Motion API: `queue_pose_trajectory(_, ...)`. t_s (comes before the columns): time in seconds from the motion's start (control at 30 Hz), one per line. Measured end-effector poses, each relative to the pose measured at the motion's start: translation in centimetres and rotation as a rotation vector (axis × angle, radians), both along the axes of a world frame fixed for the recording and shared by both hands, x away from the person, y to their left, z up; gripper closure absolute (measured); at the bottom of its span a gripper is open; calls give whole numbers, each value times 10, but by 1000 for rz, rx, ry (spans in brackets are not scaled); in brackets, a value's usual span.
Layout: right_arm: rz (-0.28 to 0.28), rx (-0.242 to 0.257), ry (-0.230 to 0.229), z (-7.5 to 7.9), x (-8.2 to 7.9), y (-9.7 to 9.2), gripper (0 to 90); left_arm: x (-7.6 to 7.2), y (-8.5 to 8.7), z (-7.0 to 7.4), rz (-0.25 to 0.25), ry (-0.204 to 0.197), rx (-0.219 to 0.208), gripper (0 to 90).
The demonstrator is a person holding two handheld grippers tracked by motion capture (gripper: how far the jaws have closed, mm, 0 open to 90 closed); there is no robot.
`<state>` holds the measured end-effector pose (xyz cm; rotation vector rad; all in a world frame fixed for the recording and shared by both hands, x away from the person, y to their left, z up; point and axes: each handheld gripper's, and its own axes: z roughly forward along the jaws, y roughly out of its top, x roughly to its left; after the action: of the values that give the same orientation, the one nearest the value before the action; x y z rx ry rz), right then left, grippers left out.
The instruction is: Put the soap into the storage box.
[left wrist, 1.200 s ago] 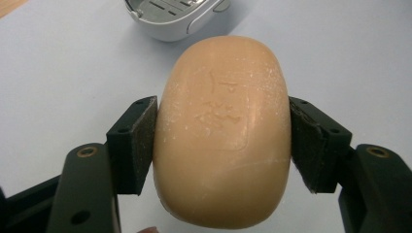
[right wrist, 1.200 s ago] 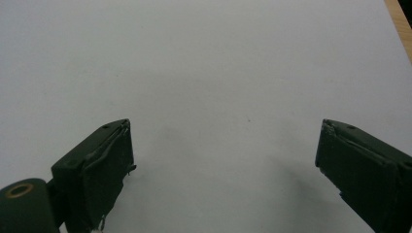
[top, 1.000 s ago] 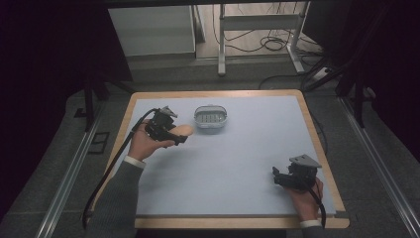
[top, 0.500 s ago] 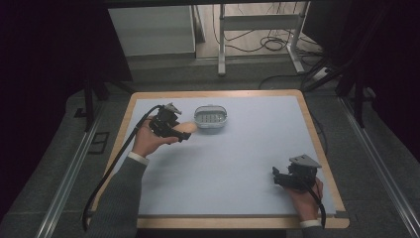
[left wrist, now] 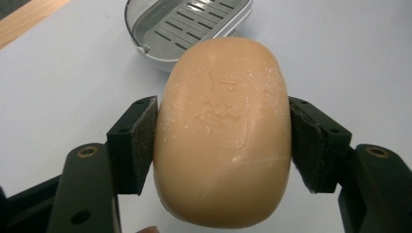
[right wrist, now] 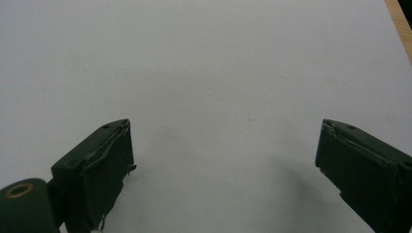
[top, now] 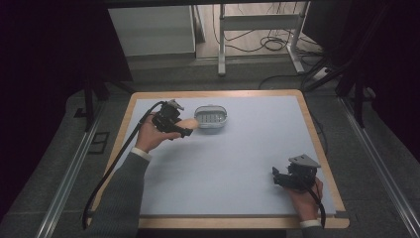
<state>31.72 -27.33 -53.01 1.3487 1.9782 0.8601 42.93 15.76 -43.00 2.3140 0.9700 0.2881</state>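
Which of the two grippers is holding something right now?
The left gripper: its jaws are clamped on a tan bar of soap just short of the grey soap dish. The right gripper is open over bare mat.

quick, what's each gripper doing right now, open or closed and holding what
Left gripper: closed on the bar of soap, near the soap dish.
Right gripper: open, holding nothing, over the table.

Your high view looks from above your side, forward and down on the table (top: 237,148). Your left gripper view looks very close along its jaws, past the soap (left wrist: 223,131), at the dish (left wrist: 187,29) just ahead; both also show in the high view.
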Motion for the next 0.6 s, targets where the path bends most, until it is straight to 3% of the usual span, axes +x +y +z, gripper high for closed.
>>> queue_pose_trajectory(0.6,1,-2,3,0,0,0,66,18,-15,2,-4,8,11,330)
